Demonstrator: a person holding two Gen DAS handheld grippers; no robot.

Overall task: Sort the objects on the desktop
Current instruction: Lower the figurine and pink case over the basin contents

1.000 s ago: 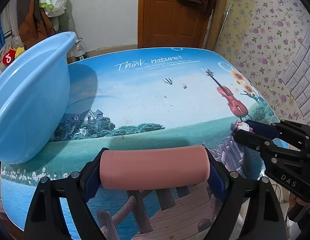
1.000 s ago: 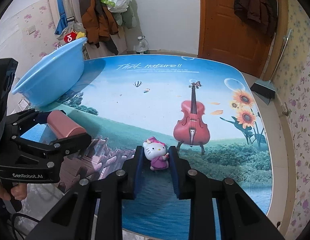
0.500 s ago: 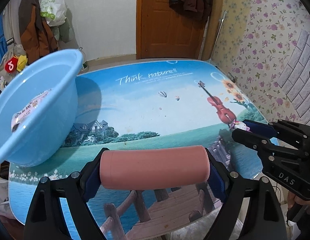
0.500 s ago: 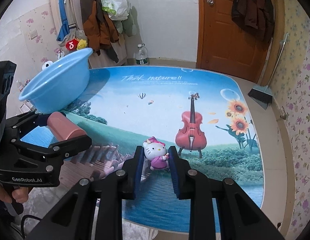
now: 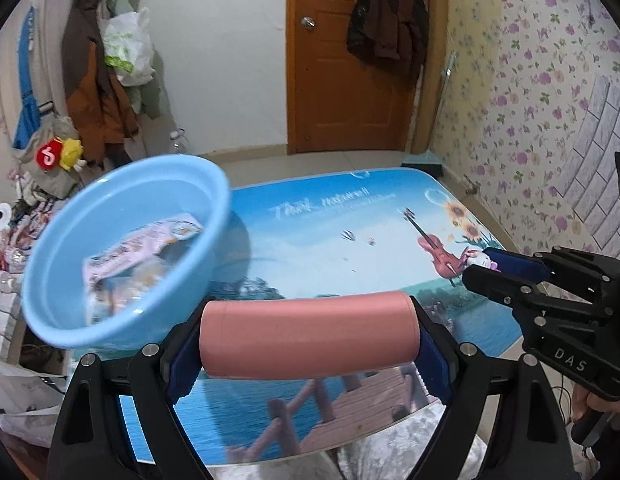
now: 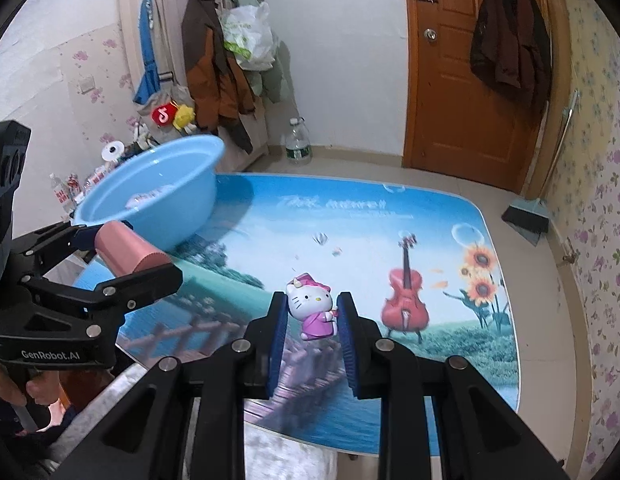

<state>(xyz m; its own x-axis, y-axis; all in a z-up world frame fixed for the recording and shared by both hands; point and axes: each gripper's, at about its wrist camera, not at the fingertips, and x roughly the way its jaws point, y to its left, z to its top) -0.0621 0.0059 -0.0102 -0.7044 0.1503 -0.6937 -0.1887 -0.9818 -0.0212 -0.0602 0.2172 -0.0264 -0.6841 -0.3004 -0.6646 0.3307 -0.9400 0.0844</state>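
Note:
My left gripper [image 5: 310, 344] is shut on a pink cylinder [image 5: 310, 336], held crosswise and lifted above the table's near left part; it also shows in the right wrist view [image 6: 125, 252]. My right gripper [image 6: 312, 320] is shut on a Hello Kitty figure [image 6: 312, 308], lifted above the table [image 6: 350, 216]. A light blue basin [image 5: 121, 256] stands at the table's left edge, with printed packets [image 5: 137, 248] inside. The basin also shows in the right wrist view [image 6: 157, 196], just beyond the pink cylinder.
The table [image 5: 330, 240] has a printed picture top with a violin. Coats and bags [image 6: 225, 60] hang on the far wall. A water bottle [image 6: 298, 142] stands on the floor, a dustpan [image 6: 526, 216] by the right wall, a wooden door [image 6: 462, 68] behind.
Both grippers have risen well above the table with their objects. The basin's inside with its packets has come into the left wrist view.

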